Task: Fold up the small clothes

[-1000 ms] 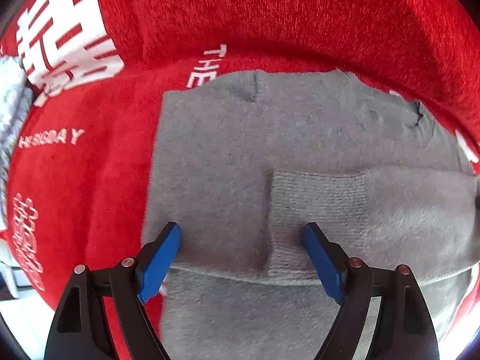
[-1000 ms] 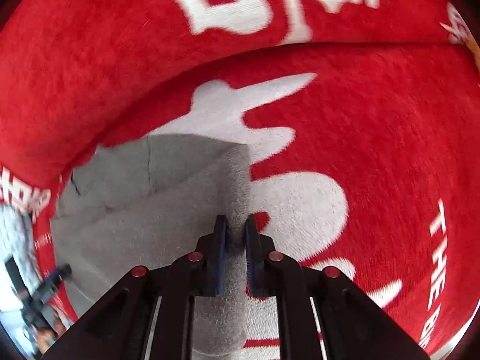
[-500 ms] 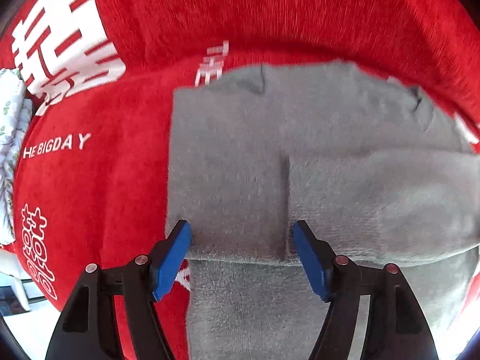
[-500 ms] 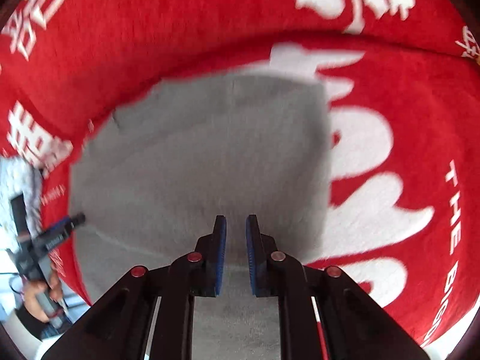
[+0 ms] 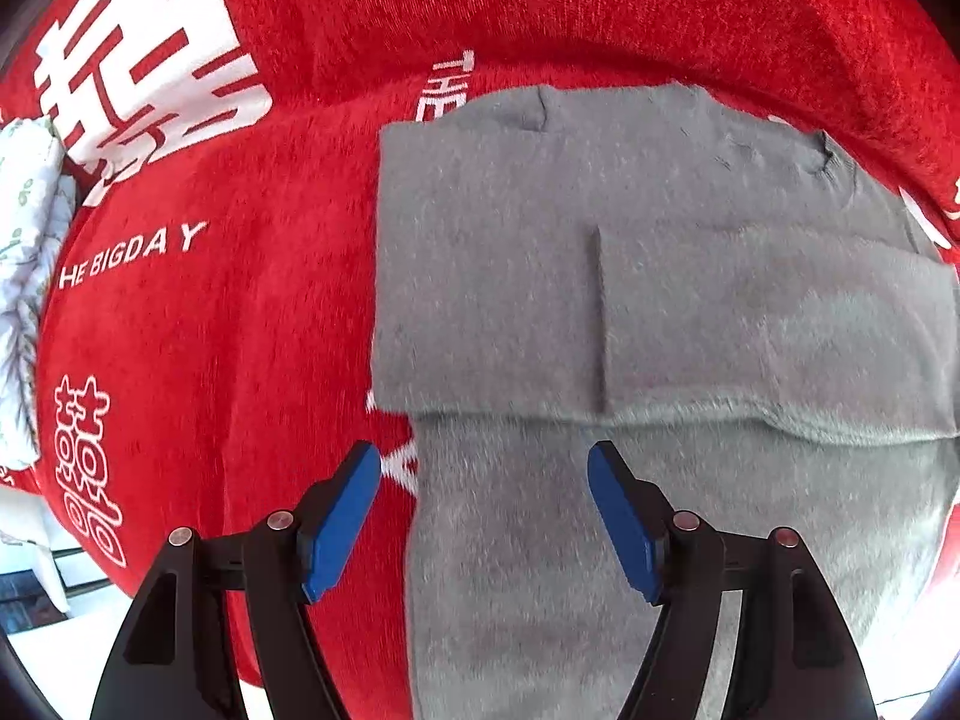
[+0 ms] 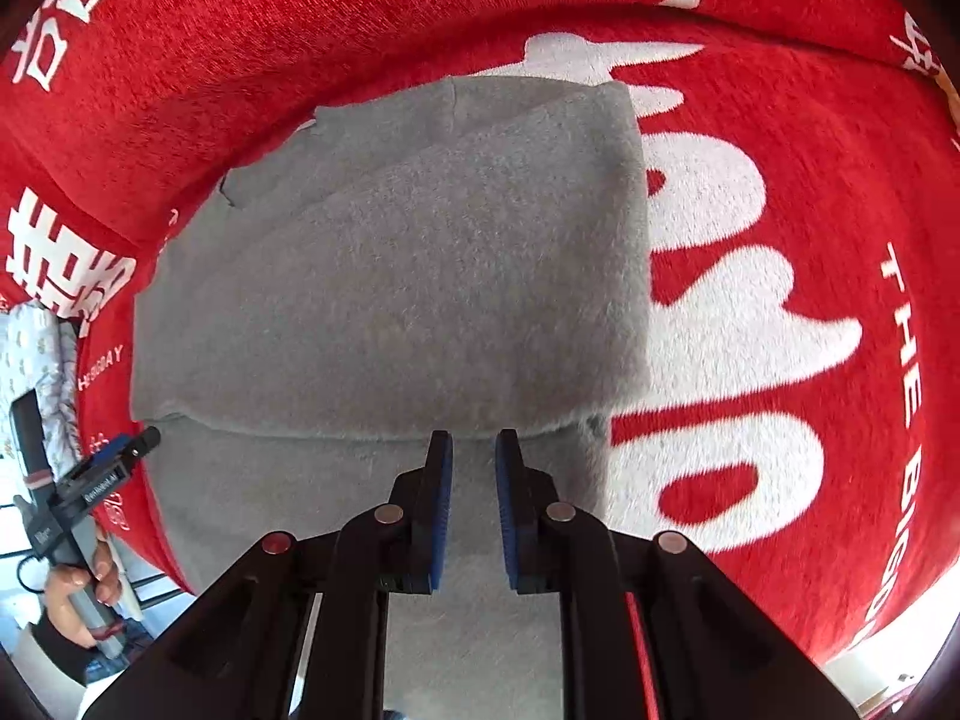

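Handling: soft, light, fuzzy knit is judged for the grey garment (image 5: 492,276); it would drape and sag once lifted, and layers could slip apart.
Location: it is laid flat on the red printed cloth (image 5: 240,312), partly folded, with a sleeve panel crossed over the body.
Hold points: the near hem corners, both layers pinched together, are judged best.
Long axis: near to far, neckline far, hem near.
Left gripper (image 5: 483,519): jaws spread wide, nothing held, poised over the near left edge.
Right gripper (image 6: 474,504): jaws a narrow gap apart, just eased open, empty.
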Action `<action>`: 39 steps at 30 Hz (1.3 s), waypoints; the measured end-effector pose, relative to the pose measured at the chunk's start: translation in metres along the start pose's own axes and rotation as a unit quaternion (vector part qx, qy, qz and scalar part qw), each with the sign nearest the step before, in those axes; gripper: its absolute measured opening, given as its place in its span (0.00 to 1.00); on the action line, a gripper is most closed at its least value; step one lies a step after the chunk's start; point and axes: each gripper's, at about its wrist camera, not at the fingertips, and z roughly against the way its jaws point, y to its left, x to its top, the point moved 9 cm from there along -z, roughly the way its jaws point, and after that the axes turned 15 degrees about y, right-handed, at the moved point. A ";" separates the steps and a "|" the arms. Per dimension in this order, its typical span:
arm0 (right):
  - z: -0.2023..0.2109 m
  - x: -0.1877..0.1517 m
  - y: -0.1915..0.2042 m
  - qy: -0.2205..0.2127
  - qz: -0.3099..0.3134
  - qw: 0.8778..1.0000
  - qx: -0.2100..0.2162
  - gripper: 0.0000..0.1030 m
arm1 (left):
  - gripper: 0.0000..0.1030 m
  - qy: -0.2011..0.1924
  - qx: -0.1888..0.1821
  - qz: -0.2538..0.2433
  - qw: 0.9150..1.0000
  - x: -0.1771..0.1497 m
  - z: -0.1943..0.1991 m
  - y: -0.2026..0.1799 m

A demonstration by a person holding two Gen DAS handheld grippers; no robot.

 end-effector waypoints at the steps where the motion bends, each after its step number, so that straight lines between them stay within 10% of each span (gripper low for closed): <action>1: 0.000 0.000 0.002 0.002 -0.001 1.000 0.002 0.17 | 0.71 0.002 -0.001 0.000 1.000 -0.002 0.001 -0.001; 13: -0.002 -0.016 0.014 0.028 0.011 0.999 0.010 0.42 | 0.71 0.012 -0.020 0.008 1.000 -0.018 0.019 -0.023; 22: 0.005 -0.021 0.017 0.022 0.029 0.999 0.026 0.86 | 1.00 0.008 -0.036 0.025 0.999 -0.032 0.033 -0.041; 39: -0.004 -0.041 0.010 0.070 0.043 0.995 0.052 0.86 | 1.00 0.026 -0.024 0.059 0.998 -0.059 0.034 -0.047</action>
